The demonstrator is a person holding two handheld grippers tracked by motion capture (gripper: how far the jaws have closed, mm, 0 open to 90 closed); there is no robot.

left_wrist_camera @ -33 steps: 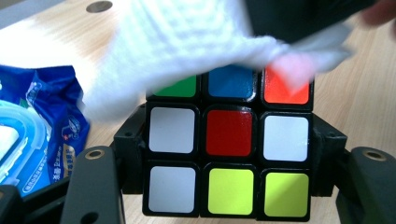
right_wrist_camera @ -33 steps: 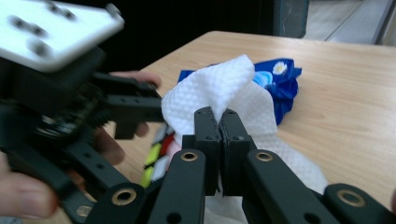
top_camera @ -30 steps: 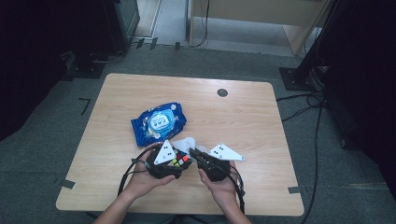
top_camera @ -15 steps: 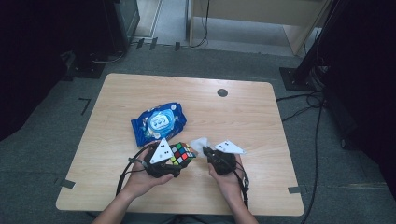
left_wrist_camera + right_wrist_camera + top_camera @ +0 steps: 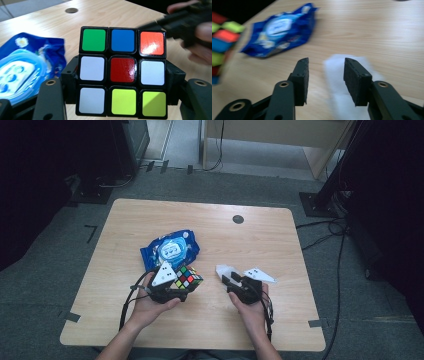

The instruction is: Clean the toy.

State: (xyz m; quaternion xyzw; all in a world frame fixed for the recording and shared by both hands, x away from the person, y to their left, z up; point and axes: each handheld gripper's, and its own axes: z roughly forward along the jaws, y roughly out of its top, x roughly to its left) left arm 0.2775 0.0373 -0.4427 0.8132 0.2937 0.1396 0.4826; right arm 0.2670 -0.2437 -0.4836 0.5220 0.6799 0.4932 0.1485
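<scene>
- Multicoloured and scrambled, the puzzle cube (image 5: 186,277) is held at lower centre of the high view, clamped between the jaws of the left tool (image 5: 176,290), which are closed on its two sides.
- In the left gripper view the cube (image 5: 122,71) is seen face-on, raised off the wooden desk (image 5: 250,240), with a red centre square.
- A white wipe (image 5: 344,82) is seen lying flat on the desk in the right gripper view, just beyond the jaws of the right tool (image 5: 325,75); in the high view the wipe (image 5: 226,270) lies at the tip of that tool (image 5: 231,281), right of the cube and apart from it.
- The jaws of the right tool have just been opening and are now parted about halfway; nothing is pressed between the pads, so the wipe is judged released.
- A blue wipes packet (image 5: 170,250) lies on the desk, just above the cube in the high view.
- The step in hand is judged to be the setting down of the wipe beside the held cube.
- For the next move, the right tool would need to be drawn clear of the wipe without dragging it, while the cube is kept steady.
</scene>
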